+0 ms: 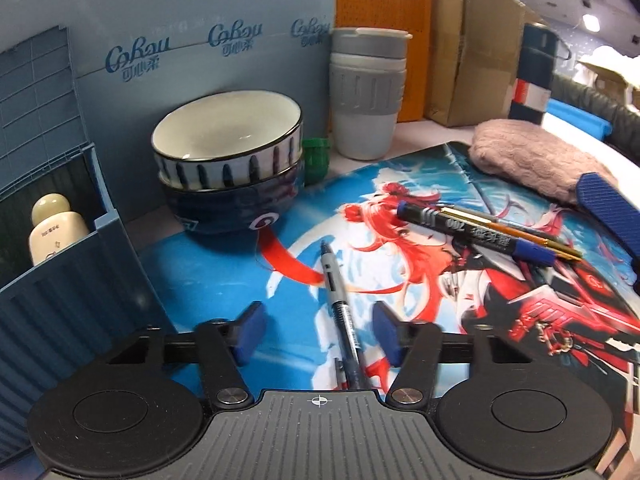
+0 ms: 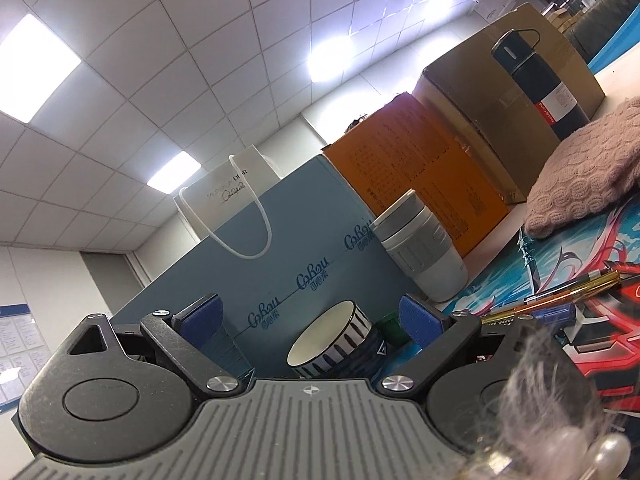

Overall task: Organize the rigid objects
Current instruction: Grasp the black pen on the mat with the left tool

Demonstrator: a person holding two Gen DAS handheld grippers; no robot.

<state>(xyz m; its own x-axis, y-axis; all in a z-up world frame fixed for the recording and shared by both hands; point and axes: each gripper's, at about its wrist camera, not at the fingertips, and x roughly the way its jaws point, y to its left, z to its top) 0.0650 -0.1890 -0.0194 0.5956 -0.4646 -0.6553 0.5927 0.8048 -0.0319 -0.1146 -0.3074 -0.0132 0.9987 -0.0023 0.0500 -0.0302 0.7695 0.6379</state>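
A grey gel pen (image 1: 332,280) lies on the printed desk mat (image 1: 224,276), its tip pointing away from me. My left gripper (image 1: 320,332) is low over it, one blue pad on each side of the barrel, and a gap shows on both sides, so it is open. Further right on the mat lie a black-and-blue marker (image 1: 476,232) and a gold pen (image 1: 532,236). Two stacked bowls (image 1: 228,152) stand at the back left. My right gripper (image 2: 310,320) is open and empty, level with the table and facing the bowls (image 2: 332,344).
A blue crate (image 1: 60,264) holding a cream bottle (image 1: 52,228) stands at the left. Behind the bowls are a blue carton (image 1: 200,40), a grey lidded cup (image 1: 366,96), a small green object (image 1: 316,156), an orange box (image 1: 380,0), a cardboard box (image 1: 472,40) and a dark flask (image 1: 536,72). A pink knit cloth (image 1: 532,156) lies at the right.
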